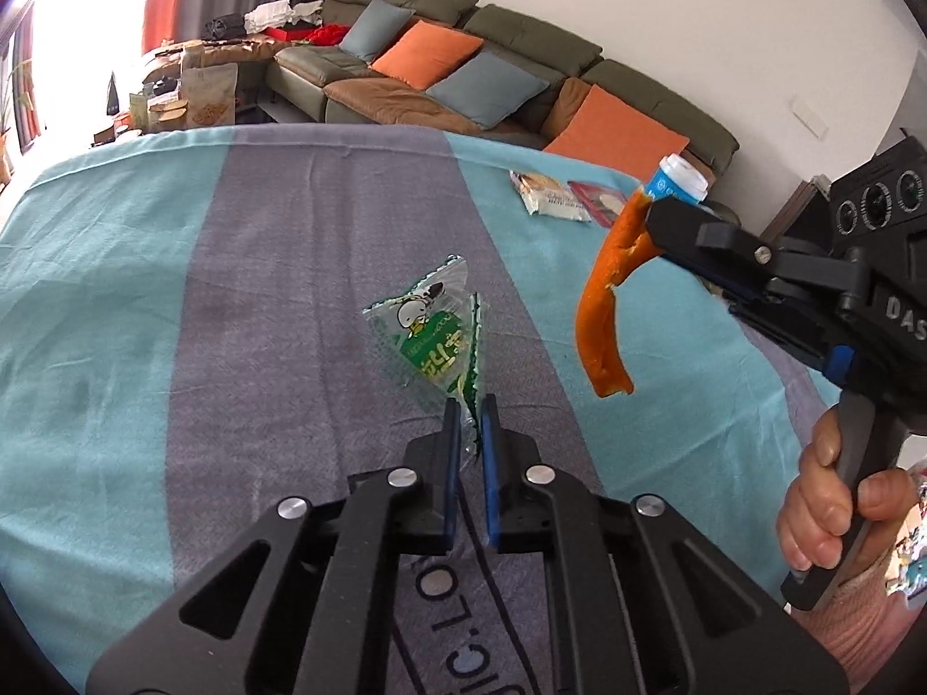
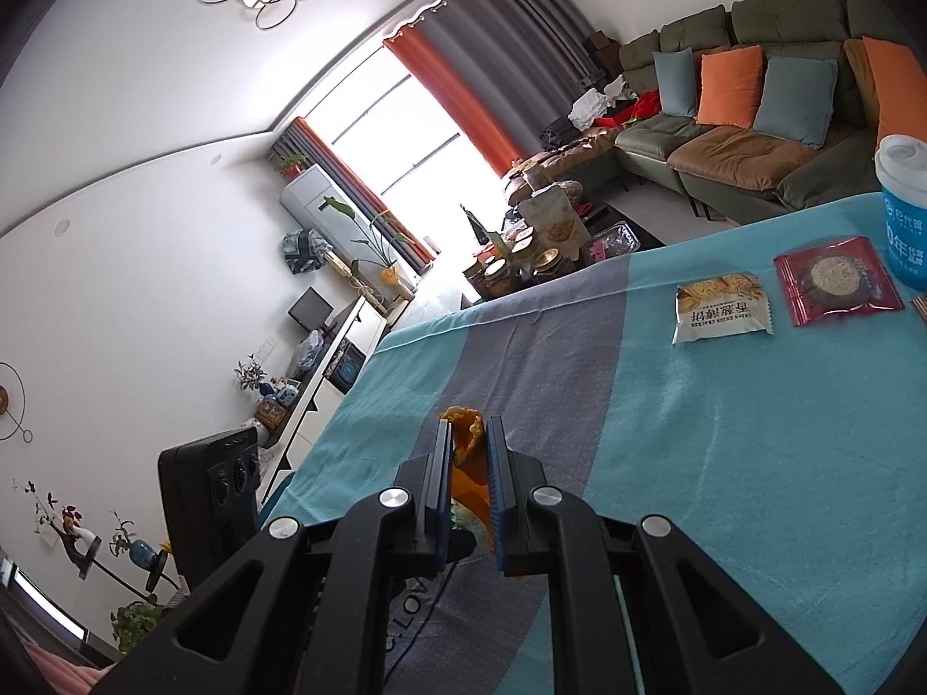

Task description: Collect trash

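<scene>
Item: green snack wrapper (image 1: 435, 341), lying on the grey stripe of the cloth-covered worktop (image 1: 116, 266), its near corner pinched between the closed pads of the left hand-held gripper (image 1: 470, 405).

Item: orange peel (image 1: 608, 301), clamped at its upper end in the closed right hand-held gripper (image 2: 469, 434), held above the worktop, right of the wrapper.

Also listed at the far edge: cracker packet (image 2: 718, 307), red packet (image 2: 834, 284), blue cup (image 2: 904, 214).

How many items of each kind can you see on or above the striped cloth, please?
Snack packets: 3, namely green clear wrapper, white cracker packet, red biscuit packet
Orange peel strips: 1
Blue cups with white lid: 1
Total: 5
</scene>
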Tool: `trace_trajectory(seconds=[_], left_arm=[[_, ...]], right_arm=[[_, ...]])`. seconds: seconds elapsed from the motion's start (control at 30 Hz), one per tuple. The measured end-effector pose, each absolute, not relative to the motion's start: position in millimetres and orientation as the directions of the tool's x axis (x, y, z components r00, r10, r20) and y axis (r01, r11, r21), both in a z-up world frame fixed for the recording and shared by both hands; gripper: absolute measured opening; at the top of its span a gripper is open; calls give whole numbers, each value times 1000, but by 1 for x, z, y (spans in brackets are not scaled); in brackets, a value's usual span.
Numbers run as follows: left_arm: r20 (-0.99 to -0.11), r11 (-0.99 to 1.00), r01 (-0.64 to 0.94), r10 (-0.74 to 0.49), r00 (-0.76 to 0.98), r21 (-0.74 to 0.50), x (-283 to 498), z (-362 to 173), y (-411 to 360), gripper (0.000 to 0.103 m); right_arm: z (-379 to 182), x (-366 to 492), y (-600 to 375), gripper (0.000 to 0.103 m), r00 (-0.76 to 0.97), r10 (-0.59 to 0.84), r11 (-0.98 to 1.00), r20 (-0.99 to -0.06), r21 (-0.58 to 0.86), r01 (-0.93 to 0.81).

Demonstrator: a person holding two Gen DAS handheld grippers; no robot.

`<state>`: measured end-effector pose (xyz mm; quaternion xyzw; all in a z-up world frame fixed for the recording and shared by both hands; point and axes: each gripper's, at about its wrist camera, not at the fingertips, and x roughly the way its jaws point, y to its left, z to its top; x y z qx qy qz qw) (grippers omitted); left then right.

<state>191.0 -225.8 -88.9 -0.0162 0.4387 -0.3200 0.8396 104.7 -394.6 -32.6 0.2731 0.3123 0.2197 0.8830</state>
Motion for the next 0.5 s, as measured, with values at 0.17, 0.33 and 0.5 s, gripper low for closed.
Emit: trace_trajectory(seconds=[0.17, 0.33, 0.5], left_arm=[[-712, 808, 520, -536, 454, -277, 179, -78, -210, 7], [-704, 830, 498, -510, 495, -251, 168, -67, -186, 7], [-691, 852, 460, -490, 532, -250, 155, -59, -155, 7]], right_arm=[[-33, 105, -388, 10, 697, 574, 747, -429, 623, -233], [-34, 103, -373, 10, 679, 599, 737, -425, 625, -259], [-33, 101, -359, 10, 658, 625, 722, -419, 630, -285]])
